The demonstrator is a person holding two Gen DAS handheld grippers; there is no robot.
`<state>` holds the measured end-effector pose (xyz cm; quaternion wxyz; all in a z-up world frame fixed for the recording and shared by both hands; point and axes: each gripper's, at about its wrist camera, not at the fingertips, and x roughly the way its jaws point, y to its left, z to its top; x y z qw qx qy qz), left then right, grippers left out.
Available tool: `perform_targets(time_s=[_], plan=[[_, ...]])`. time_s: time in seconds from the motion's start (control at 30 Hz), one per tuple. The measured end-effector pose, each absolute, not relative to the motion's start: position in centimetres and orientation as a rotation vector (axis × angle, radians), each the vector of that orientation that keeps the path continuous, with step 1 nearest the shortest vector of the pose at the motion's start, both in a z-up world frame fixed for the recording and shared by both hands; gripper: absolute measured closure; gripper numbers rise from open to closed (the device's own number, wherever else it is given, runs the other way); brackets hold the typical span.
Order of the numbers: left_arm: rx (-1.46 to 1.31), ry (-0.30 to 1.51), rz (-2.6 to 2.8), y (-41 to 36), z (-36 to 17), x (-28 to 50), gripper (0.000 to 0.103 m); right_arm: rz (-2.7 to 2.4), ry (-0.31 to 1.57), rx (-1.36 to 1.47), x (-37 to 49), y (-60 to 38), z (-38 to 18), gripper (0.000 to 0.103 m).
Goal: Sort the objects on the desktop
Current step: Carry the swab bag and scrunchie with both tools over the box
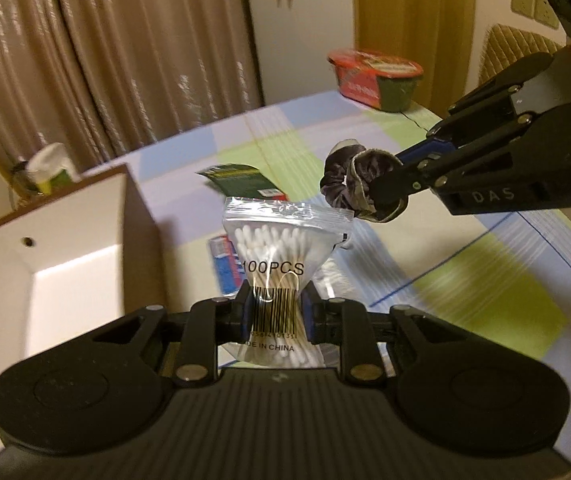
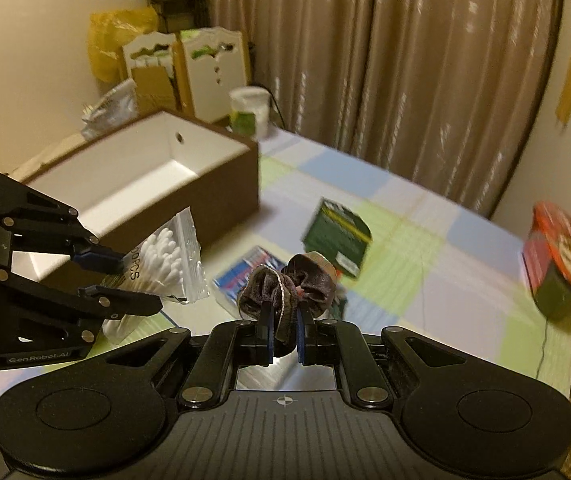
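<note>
My left gripper (image 1: 275,312) is shut on a clear bag of cotton swabs (image 1: 281,248), pinched at its barcode and held above the table. In the right wrist view that bag of cotton swabs (image 2: 165,256) hangs in the left gripper (image 2: 133,284) at the left. My right gripper (image 2: 285,332) is shut on a dark velvet scrunchie (image 2: 285,284), which bunches above the fingertips. The left wrist view shows the scrunchie (image 1: 359,176) in the right gripper (image 1: 389,190) at the right, also off the table. A brown box with a white inside (image 1: 85,248) (image 2: 145,168) stands open at the left.
On the checked tablecloth (image 1: 485,300) lie a green packet (image 1: 245,180) (image 2: 337,236) and a blue-and-red packet (image 1: 225,264) (image 2: 241,276). A red-lidded bowl (image 1: 377,76) (image 2: 561,264) sits at the far edge. A white and green tub (image 2: 249,112) stands behind the box. Curtains hang behind.
</note>
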<state>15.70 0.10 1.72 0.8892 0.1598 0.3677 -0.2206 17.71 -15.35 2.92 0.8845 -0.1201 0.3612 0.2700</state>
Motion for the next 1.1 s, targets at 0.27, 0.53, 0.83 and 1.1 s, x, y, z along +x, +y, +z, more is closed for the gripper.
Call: perform_targets(time_s=[0.27,0.53,0.83,1.1], plan=[[0.314,0.729,-0.355,5.0,4.3,14.5,0.083,0.657,0.688,-0.276,17.3,-9.8,5.1,0.094],[0.283,0.723,-0.246,10.2,5.6,13.7,0.083,0.746,0.652,-0.305,17.2,-4.5,6.0,0.094],[0.254,0.738,-0.172,14.9,5.9,12.8,0.083,0.817,0.648,-0.328,17.3,0.4,5.5,0.094],[0.229,0.763,-0.137,18.0,5.4,13.0,0.083,0.841,0.664,-0.349,17.3,3.2,4.7,0.094]])
